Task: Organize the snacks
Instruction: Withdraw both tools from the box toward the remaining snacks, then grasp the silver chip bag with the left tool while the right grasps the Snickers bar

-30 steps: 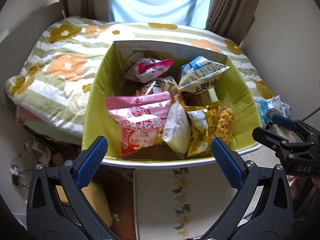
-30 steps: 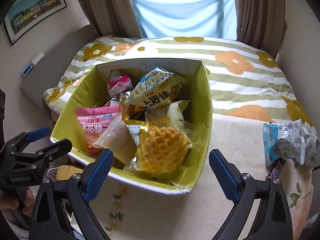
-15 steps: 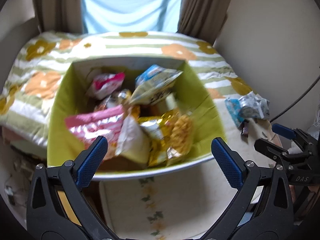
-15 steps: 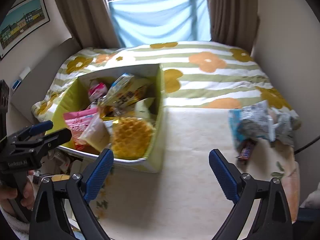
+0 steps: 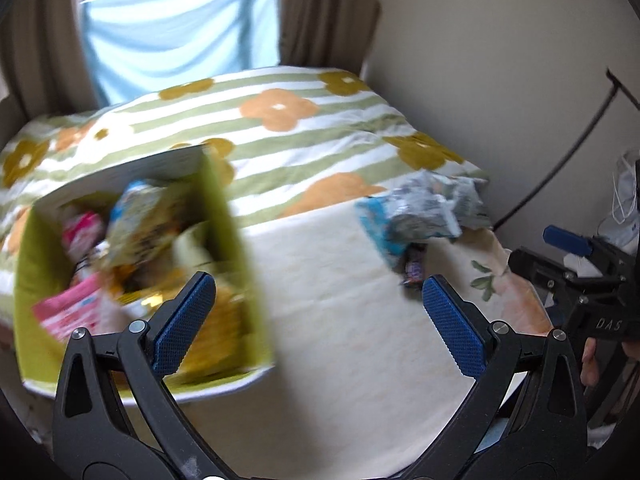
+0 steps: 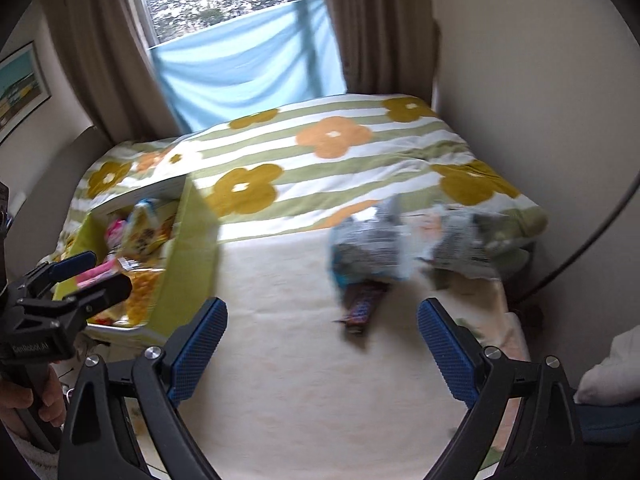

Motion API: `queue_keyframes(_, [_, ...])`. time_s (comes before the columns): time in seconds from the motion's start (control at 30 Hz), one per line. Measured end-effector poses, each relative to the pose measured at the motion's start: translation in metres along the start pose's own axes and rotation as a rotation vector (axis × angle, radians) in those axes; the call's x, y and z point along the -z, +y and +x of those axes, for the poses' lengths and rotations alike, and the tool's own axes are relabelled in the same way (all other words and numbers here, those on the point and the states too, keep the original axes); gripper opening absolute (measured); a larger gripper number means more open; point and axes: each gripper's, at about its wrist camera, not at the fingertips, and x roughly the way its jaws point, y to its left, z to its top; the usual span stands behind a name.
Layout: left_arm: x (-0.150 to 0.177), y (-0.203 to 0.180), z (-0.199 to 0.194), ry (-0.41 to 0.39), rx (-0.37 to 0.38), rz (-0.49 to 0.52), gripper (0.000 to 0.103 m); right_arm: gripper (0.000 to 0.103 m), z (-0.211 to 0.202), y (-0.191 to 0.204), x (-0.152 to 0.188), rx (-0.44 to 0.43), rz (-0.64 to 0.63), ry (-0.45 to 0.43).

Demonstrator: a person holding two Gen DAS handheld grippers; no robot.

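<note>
Cream cloth-covered worktop | green cardboard box of snack packets, left side | blue-grey crinkled packets far right, dark wrapped bar just beside | left tongs, right tongs: wide open, empty.
</note>
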Motion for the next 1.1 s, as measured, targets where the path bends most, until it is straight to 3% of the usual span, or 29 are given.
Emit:
queue_keyframes(0.2, [-0.022,-0.069,0.053,0.041,-0.017,0.128,0.102,0.095,0.001,-0.067,-0.010,0.019,0.017,0.005])
queue_keyframes(0.4, [-0.035,-0.109,0.110,0.124,-0.031,0.249,0.102,0.095,0.018,-0.113,-0.016,-0.025,0.021,0.044])
queue_keyframes(0.8, [-0.050,-0.130,0.197,0.285,-0.026,0.535,0.102,0.095,0.069,-0.139,-0.001,-0.076,0.077,0.157])
queue_keyframes(1.1, [-0.044,-0.149,0.239,0.358,0.058,0.817,0.102,0.095,0.113,-0.128,0.023,-0.073,0.149,0.241])
